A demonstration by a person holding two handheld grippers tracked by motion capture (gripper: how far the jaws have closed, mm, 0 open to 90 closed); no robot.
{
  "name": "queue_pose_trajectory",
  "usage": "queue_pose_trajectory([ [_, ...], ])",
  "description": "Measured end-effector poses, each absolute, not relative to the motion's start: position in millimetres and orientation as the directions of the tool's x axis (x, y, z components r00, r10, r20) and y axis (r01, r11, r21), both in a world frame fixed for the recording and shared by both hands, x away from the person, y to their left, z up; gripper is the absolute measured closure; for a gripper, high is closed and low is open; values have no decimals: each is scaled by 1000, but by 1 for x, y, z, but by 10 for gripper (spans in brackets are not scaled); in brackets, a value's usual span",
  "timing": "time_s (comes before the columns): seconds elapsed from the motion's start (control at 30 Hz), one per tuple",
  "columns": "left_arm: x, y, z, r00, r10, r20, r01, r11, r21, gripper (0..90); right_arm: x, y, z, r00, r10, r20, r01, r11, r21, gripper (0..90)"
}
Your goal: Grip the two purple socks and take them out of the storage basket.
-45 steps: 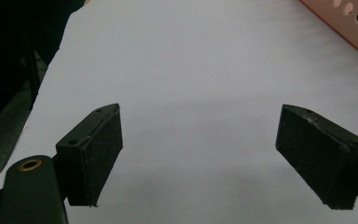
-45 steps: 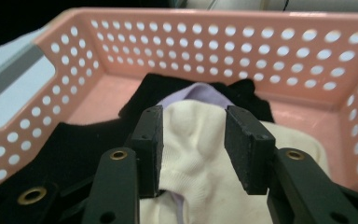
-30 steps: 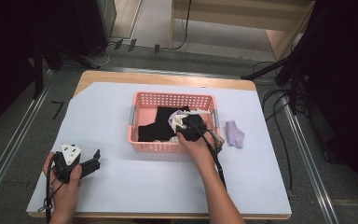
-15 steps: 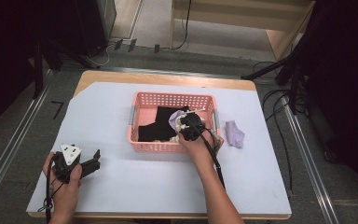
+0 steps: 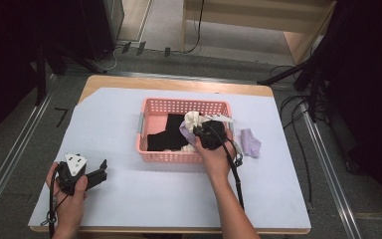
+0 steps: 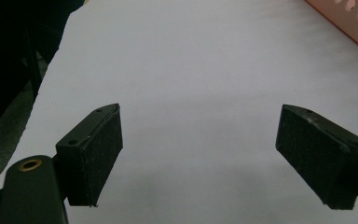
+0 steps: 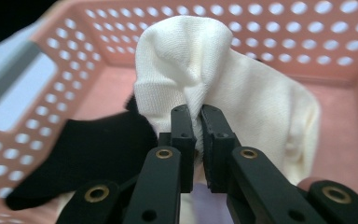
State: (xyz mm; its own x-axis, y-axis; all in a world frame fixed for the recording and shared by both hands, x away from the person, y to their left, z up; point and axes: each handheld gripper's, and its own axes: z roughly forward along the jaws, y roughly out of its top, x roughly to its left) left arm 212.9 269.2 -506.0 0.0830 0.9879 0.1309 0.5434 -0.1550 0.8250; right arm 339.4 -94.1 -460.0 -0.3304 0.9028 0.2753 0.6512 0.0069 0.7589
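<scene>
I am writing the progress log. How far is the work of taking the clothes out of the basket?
Done: one purple cloth lies on the table right of the pink basket. In hand: the right gripper is shut on a cream cloth over the basket. Left: a black cloth inside; the left gripper is open over bare table.

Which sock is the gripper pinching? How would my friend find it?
Look at the pink basket in the middle of the table. Inside it, the right gripper is shut on a cream sock, bunched up above the basket floor. The sock beside it is black and lies flat, and the purple one lies outside on the table.
</scene>
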Motion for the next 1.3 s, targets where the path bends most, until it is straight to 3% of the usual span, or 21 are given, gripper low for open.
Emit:
queue_pose_trajectory([
  [0.23, 213, 269, -506, 83, 988, 131, 542, -155, 826, 155, 330, -64, -445, -491, 823, 286, 581, 65, 811, 840],
  [0.3, 213, 269, -506, 83, 988, 130, 542, -154, 826, 154, 329, -58, -443, -530, 789, 309, 586, 77, 807, 788],
  [0.33, 213, 269, -506, 83, 988, 128, 541, -153, 827, 155, 330, -56, -440, -542, 768, 340, 595, 66, 801, 675],
  [0.37, 213, 269, -506, 83, 988, 127, 541, -152, 827, 155, 330, -56, -440, -542, 768, 340, 595, 66, 801, 675],
  [0.4, 213, 270, -506, 82, 989, 126, 540, -150, 828, 155, 332, -61, -439, -520, 781, 346, 592, 37, 805, 636],
  [0.53, 213, 269, -506, 83, 989, 124, 541, -150, 828, 154, 337, -76, -440, -436, 842, 318, 599, 8, 801, 639],
  [0.7, 213, 269, -506, 83, 988, 130, 542, -154, 826, 155, 349, -88, -455, -321, 923, 212, 677, 67, 733, 642],
  [0.93, 213, 269, -506, 85, 987, 133, 542, -158, 826, 155, 355, -80, -475, -293, 944, 153, 750, 128, 650, 623],
  [1.1, 213, 269, -506, 86, 988, 132, 540, -157, 827, 155, 361, -77, -480, -281, 938, 202, 829, 131, 544, 557],
  [1.23, 213, 269, -506, 85, 988, 132, 540, -157, 827, 154, 365, -75, -482, -233, 957, 175, 879, 131, 458, 577],
  [1.3, 213, 269, -506, 86, 987, 133, 539, -158, 827, 155, 366, -74, -482, -216, 963, 163, 896, 130, 424, 659],
])
